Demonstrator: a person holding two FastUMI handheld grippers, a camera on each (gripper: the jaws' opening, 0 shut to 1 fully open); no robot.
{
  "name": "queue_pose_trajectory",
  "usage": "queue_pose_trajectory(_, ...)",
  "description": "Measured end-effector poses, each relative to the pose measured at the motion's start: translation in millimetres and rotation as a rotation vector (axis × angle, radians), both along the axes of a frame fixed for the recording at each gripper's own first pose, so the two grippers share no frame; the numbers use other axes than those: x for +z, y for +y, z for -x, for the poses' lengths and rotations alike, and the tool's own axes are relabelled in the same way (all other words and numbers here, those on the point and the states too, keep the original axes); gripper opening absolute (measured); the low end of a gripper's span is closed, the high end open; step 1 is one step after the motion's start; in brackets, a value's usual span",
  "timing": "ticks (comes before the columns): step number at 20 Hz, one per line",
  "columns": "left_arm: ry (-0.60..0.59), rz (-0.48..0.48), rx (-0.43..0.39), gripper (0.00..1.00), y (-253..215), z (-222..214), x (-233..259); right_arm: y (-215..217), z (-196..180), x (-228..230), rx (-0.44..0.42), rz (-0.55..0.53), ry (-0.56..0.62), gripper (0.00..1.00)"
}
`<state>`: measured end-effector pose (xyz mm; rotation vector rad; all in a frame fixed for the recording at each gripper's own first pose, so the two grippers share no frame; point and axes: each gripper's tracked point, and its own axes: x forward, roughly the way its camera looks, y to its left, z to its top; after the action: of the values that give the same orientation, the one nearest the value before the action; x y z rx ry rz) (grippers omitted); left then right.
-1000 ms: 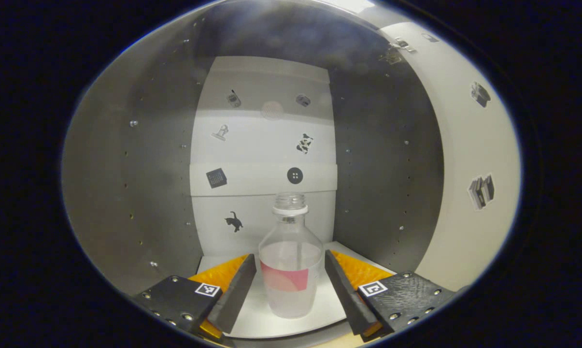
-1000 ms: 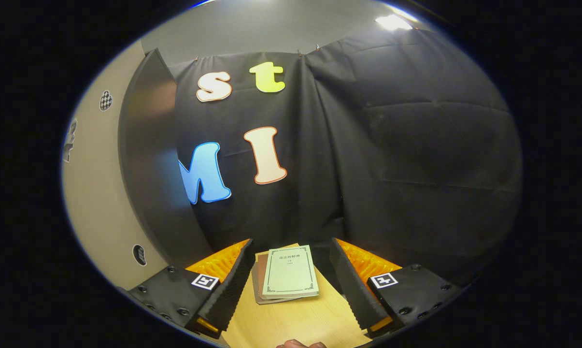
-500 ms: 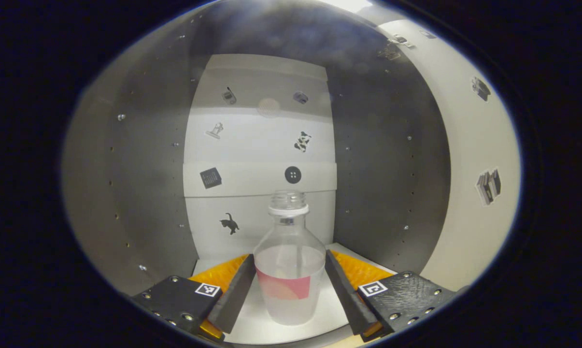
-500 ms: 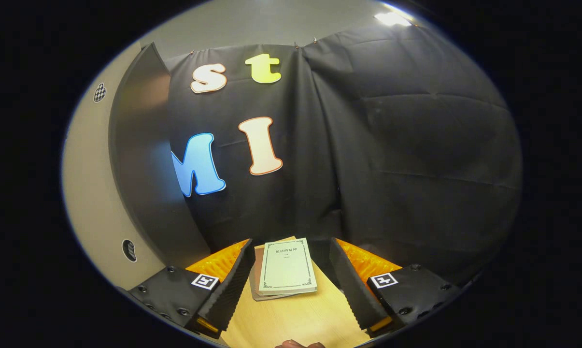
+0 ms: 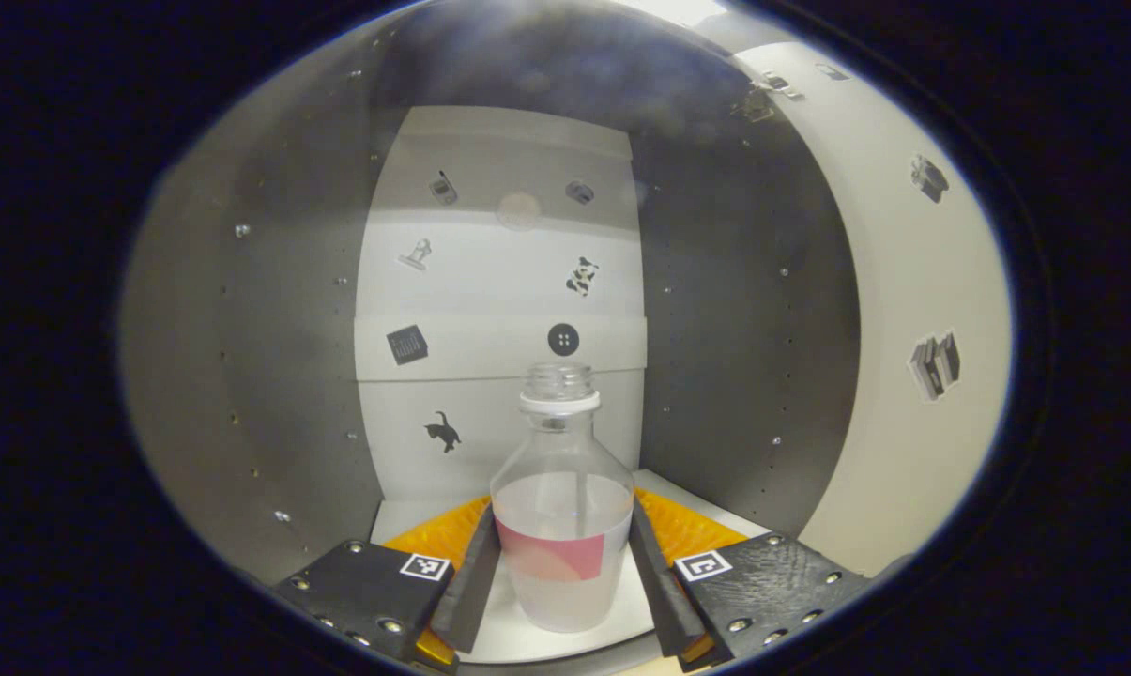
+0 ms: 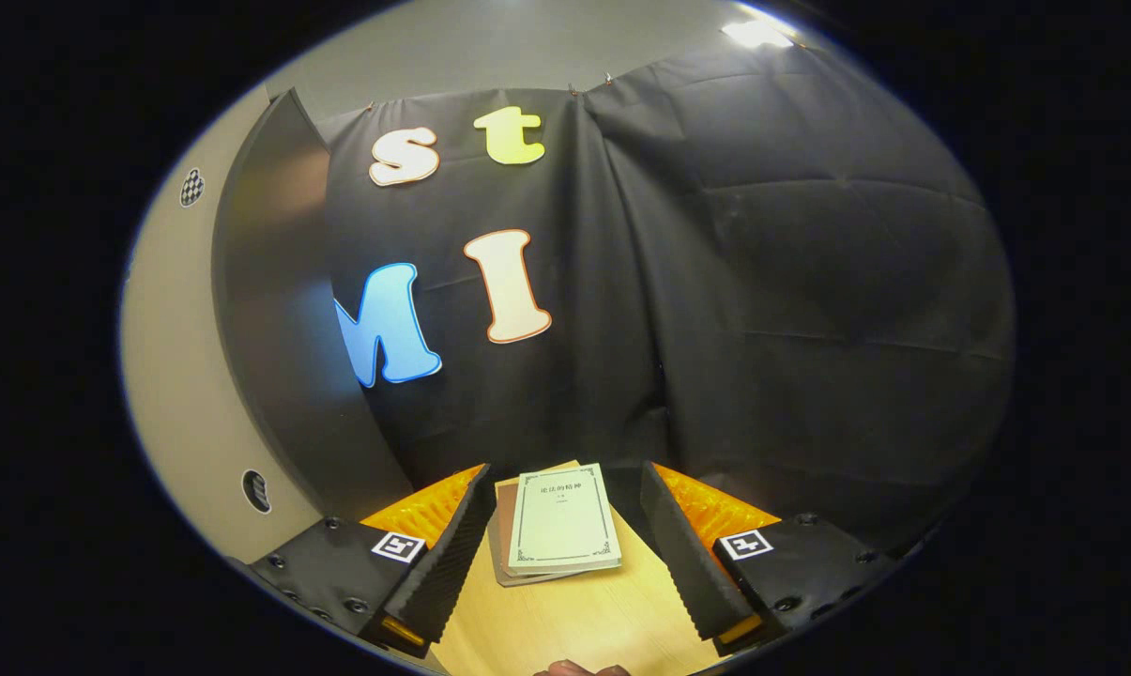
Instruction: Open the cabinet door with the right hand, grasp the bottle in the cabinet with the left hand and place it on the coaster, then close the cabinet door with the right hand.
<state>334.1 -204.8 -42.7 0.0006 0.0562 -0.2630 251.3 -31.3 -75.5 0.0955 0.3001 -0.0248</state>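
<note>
Inside the cabinet (image 5: 274, 310), the left gripper (image 5: 562, 573) clasps the capless bottle (image 5: 562, 526) at its unreadable pink label, while the right gripper (image 6: 560, 554) hangs released.

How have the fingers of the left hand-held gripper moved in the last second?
Yes, they closed inward: the left hand-held gripper now has both fingers against the bottle, which stands on the cabinet shelf.
</note>
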Motion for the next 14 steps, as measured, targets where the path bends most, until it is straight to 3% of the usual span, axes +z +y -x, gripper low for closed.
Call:
queue_pose_trajectory(9,-0.061,-0.050,0.034,0.73,48.2,85.2,39.3,10.2,-2.5,1.2,0.046,0.007,-0.005,0.98)
queue_pose_trajectory(14,-0.076,-0.061,0.121,0.70,108.4,135.5,47.4,8.5,4.9,9.6,0.034,0.022,-0.019,0.98)
